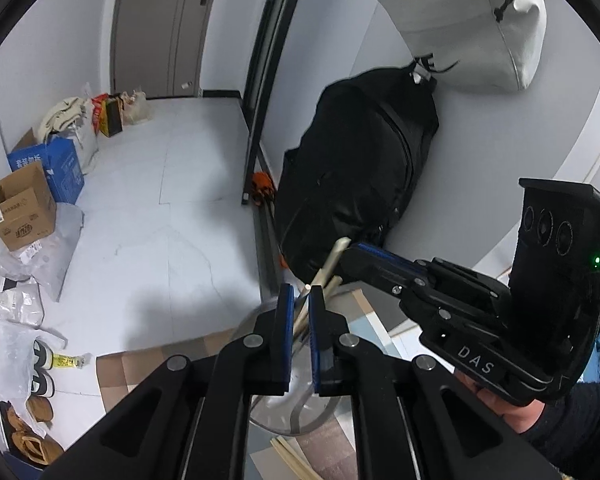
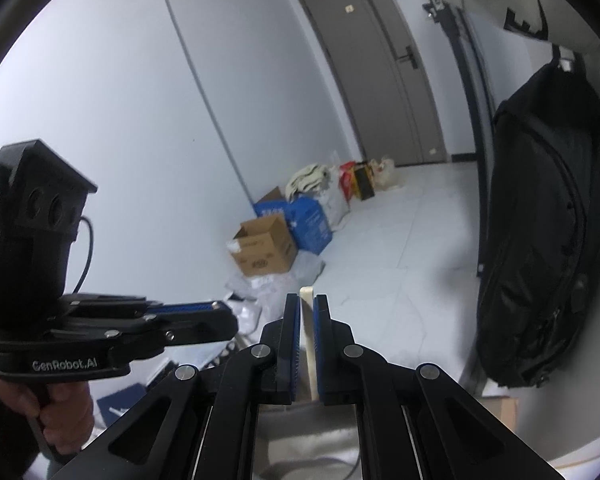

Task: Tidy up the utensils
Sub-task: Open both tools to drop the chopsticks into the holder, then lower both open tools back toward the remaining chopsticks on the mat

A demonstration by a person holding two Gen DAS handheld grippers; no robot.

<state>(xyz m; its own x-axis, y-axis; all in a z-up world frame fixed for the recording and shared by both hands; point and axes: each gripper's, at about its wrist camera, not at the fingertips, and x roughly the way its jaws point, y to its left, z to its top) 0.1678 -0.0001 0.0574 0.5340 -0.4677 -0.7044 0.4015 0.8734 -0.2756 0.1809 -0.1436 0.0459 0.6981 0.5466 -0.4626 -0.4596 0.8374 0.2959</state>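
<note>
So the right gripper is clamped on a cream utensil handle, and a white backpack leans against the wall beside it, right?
Not quite. In the right wrist view the backpack against the wall is black, not white. The right gripper is indeed clamped on the cream utensil handle.

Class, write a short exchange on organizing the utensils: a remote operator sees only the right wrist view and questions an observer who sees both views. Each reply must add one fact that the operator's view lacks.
Operator: My right tool is shut on a cream handle. What lies under it?
Observer: In the left wrist view the handle slants down toward a clear container, where wooden sticks already stand.
Operator: Are any utensils left outside it?
Observer: Yes. A few pale sticks lie loose just below the container in that view.
</note>
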